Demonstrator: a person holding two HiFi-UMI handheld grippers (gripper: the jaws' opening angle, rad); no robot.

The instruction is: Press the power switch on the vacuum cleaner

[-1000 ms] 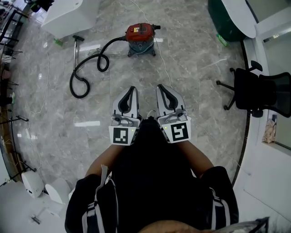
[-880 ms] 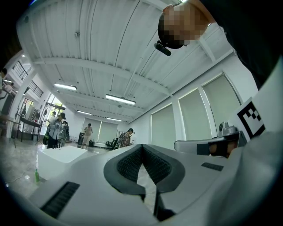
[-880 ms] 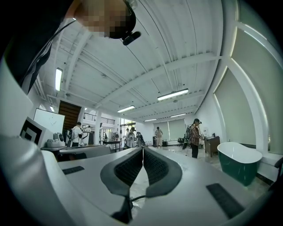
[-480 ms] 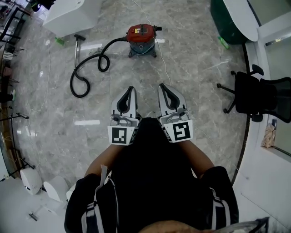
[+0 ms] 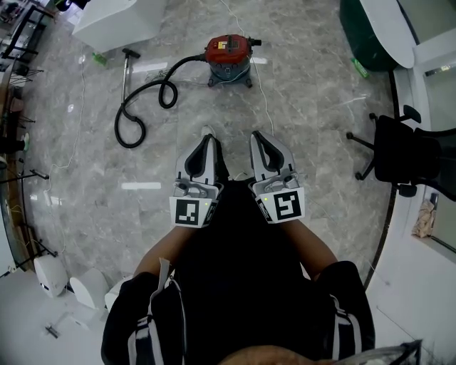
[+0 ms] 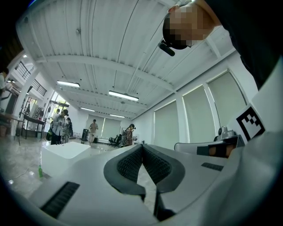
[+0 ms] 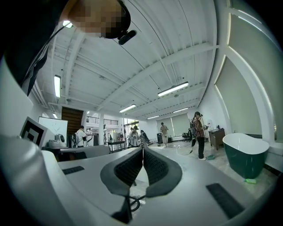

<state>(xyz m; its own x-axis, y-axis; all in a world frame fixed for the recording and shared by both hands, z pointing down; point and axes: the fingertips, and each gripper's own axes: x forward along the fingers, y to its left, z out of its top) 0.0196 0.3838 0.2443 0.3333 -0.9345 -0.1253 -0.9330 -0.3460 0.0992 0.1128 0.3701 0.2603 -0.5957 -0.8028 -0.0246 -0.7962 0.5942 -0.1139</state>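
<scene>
A red-topped vacuum cleaner (image 5: 228, 57) stands on the marble floor well ahead of me, its black hose (image 5: 146, 100) curling off to the left toward a metal wand (image 5: 127, 75). Both grippers are held close to my body, far short of it. My left gripper (image 5: 205, 140) is shut with nothing between its jaws, and its black pads meet at the tips in the left gripper view (image 6: 142, 145). My right gripper (image 5: 255, 135) is shut and empty too, as the right gripper view (image 7: 143, 149) shows. The vacuum's switch is too small to make out.
A white cable (image 5: 258, 93) runs across the floor past the vacuum. A black office chair (image 5: 406, 157) stands at the right, a dark green tub (image 5: 370, 32) at the back right, a white counter (image 5: 117, 21) at the back left. Several people stand far across the hall (image 7: 199, 132).
The vacuum has shifted slightly right and nearer in the head view as I step toward it. Both grippers keep their pose and stay shut.
</scene>
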